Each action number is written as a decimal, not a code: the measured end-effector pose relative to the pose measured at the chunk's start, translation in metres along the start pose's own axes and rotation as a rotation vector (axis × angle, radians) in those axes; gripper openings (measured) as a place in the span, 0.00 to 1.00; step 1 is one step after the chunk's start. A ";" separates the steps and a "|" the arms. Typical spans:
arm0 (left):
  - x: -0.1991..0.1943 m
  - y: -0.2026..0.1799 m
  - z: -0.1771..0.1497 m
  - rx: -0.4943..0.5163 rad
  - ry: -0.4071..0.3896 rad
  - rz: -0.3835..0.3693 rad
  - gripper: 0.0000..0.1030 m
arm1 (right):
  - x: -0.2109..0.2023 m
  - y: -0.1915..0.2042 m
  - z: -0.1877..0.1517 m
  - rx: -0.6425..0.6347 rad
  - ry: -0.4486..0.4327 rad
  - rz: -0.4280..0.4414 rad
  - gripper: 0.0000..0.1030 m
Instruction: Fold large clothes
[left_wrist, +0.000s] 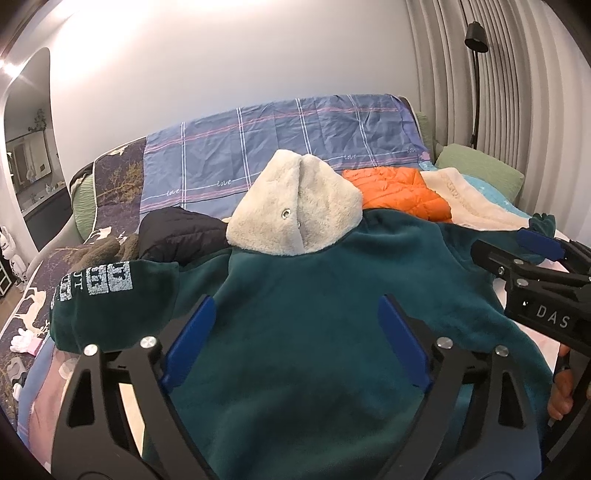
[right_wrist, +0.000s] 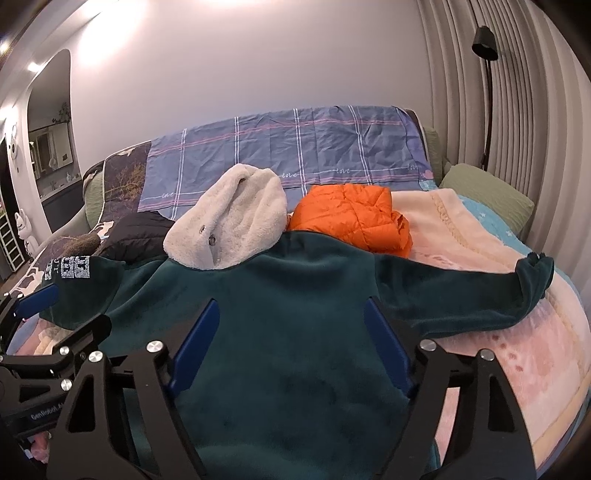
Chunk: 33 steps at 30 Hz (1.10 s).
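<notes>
A dark green fleece hoodie (left_wrist: 314, 295) (right_wrist: 295, 295) lies spread flat on the bed, its cream fuzzy hood (left_wrist: 295, 206) (right_wrist: 229, 221) pointing away from me. The sleeve with white print (left_wrist: 110, 291) (right_wrist: 81, 280) lies bent at the left. The other sleeve (right_wrist: 480, 291) stretches out to the right. My left gripper (left_wrist: 295, 302) hovers open over the hoodie's lower body, blue pads wide apart. My right gripper (right_wrist: 291, 304) stands open just beside it, over the same fabric. In each view the other gripper shows at the edge: the right one (left_wrist: 535, 251), the left one (right_wrist: 37, 299).
Behind the hoodie lie an orange puffer jacket (right_wrist: 354, 218), a black quilted jacket (left_wrist: 177, 232) and a cream-pink blanket (right_wrist: 480, 236). A blue plaid sheet (left_wrist: 295, 140) covers the headboard. A green pillow (right_wrist: 487, 195) and a black floor lamp (right_wrist: 487, 74) stand at the right.
</notes>
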<state>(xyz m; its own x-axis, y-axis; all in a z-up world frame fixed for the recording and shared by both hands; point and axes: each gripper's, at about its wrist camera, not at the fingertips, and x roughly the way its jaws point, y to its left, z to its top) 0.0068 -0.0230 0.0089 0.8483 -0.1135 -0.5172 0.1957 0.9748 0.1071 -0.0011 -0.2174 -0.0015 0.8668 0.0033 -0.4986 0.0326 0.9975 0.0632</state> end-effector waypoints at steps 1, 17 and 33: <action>0.001 0.001 0.002 -0.001 -0.004 -0.003 0.81 | 0.001 0.001 0.002 -0.008 -0.002 0.004 0.69; 0.171 0.039 0.127 -0.052 0.099 -0.057 0.67 | 0.145 -0.028 0.096 0.023 0.155 0.104 0.30; 0.325 0.077 0.157 0.011 0.202 0.159 0.24 | 0.260 0.011 0.126 -0.025 0.213 0.197 0.30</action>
<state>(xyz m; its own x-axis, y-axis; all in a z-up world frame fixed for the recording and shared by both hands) 0.3750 -0.0155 -0.0178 0.7538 0.0823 -0.6519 0.0745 0.9750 0.2093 0.2872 -0.2149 -0.0211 0.7310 0.2093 -0.6495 -0.1404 0.9776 0.1570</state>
